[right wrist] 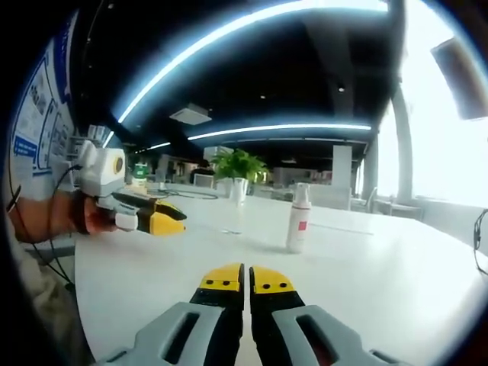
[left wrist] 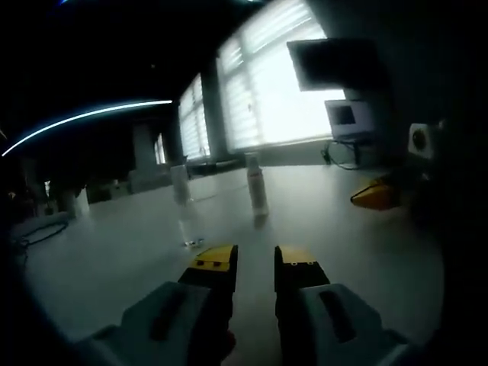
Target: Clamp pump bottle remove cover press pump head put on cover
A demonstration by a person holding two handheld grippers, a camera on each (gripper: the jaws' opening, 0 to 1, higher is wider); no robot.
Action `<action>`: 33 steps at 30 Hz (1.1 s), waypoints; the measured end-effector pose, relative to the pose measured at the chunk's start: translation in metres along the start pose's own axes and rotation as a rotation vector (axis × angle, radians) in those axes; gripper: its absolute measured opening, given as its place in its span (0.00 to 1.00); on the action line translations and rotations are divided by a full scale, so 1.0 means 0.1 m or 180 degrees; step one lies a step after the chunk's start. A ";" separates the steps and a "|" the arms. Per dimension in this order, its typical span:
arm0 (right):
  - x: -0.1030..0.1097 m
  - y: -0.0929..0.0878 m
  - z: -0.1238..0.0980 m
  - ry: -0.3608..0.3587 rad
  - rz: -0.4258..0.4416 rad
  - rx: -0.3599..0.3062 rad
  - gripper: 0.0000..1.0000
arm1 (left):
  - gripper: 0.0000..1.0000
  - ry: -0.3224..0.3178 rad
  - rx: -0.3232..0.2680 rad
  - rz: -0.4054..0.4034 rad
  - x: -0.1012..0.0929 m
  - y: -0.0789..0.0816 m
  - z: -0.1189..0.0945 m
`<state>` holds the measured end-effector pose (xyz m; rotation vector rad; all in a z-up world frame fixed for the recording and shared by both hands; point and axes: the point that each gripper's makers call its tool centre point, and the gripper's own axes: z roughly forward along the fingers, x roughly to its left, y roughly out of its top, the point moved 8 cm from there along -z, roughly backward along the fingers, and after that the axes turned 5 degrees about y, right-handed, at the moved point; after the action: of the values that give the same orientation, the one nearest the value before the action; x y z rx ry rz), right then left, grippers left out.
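White pump bottle (right wrist: 298, 217) stands unclamped on pale table (right wrist: 366, 274) — left gripper (left wrist: 255, 259) parted, right gripper (right wrist: 245, 279) closed, empty; approach squarely.

Right hand-held gripper (right wrist: 246, 279) closed; pump bottle (right wrist: 298, 219) upright ahead.

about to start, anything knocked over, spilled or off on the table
Nothing stands out. The pump bottle stands upright on the white table with its cover on, and a clear glass stands upright beside it. No spill shows. The left gripper is open, the right gripper shut and empty.
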<state>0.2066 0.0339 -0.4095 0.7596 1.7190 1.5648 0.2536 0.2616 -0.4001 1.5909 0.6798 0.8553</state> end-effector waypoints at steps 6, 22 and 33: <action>0.00 -0.01 0.00 0.0005 0.0033 0.0016 0.00 | 0.11 -0.0047 -0.0032 -0.0031 -0.05 0.07 0.11; -0.01 0.00 -0.01 0.0024 0.0110 -0.0019 0.00 | 0.14 -0.0045 -0.0059 -0.0206 -0.03 0.27 0.54; -0.01 0.00 -0.01 0.0030 0.0151 -0.0027 0.00 | 0.17 0.0016 0.0022 -0.0291 0.07 0.28 0.85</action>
<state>0.2061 0.0322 -0.4092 0.7956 1.7115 1.6088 0.3266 0.2142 -0.3791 1.5523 0.7541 0.7906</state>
